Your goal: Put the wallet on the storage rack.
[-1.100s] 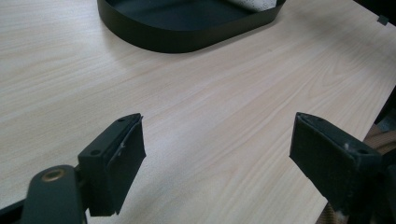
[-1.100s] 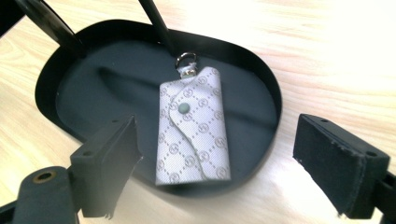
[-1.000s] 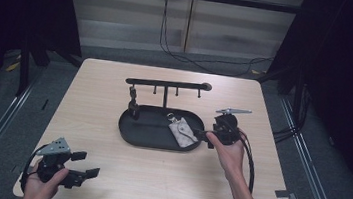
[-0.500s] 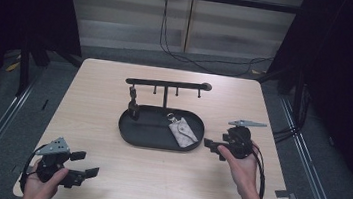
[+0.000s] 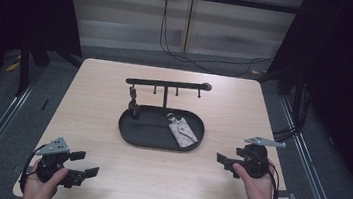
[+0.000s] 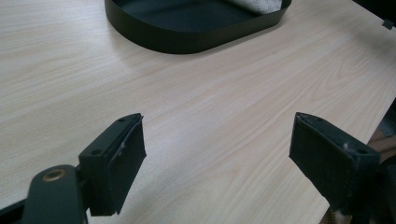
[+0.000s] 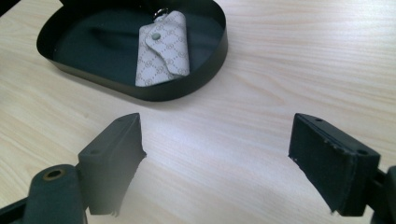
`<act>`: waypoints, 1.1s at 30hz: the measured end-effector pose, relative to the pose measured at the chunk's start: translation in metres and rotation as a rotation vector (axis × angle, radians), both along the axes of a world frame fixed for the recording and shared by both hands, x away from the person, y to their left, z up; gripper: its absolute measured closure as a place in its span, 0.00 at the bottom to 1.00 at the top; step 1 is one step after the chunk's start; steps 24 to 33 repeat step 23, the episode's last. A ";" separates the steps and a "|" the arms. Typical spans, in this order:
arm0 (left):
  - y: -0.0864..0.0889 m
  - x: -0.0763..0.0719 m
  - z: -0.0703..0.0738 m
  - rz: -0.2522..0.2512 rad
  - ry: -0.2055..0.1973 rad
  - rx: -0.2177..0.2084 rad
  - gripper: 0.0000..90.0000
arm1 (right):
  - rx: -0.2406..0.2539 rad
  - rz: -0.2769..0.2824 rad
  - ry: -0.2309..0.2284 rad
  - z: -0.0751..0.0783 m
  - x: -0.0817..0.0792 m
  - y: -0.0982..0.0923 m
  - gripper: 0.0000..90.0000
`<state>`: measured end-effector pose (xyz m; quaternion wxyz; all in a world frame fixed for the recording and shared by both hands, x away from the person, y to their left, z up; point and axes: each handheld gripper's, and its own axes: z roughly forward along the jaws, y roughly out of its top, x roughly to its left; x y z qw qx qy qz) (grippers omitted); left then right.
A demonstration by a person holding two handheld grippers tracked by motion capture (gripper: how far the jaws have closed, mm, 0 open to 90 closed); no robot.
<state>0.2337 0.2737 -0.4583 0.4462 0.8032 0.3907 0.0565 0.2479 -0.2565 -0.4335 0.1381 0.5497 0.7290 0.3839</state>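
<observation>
Pouch: small pale patterned key pouch with snap flap (image 7: 161, 49) lies flat at the right end of the black oval metal tray (image 5: 130, 134).
Handling: likely light, soft, limp; best pinched across its flap edge or at the ring.
Rack: black hook bar (image 5: 166, 84) rises behind.
Right claw (image 5: 227, 164): spread, empty, jaws just widening, near the tray on the light wooden bench (image 5: 194, 192).
Left claw (image 5: 81, 164): spread, empty, well apart.

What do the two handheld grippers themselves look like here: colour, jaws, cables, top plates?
Both the left gripper and right gripper are black, with two blocky, flat-faced jaws. Each carries a grey three-cornered plate on top and trails a black cable. No sleeves show on the forearms.
</observation>
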 end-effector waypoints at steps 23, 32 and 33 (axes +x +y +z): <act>0.002 0.001 0.000 0.016 0.006 -0.007 0.20 | -0.032 -0.066 0.041 -0.034 -0.042 -0.023 0.20; 0.002 0.001 0.000 0.016 0.006 -0.007 0.20 | -0.032 -0.066 0.041 -0.034 -0.042 -0.023 0.20; 0.002 0.001 0.000 0.016 0.006 -0.007 0.20 | -0.032 -0.066 0.041 -0.034 -0.042 -0.023 0.20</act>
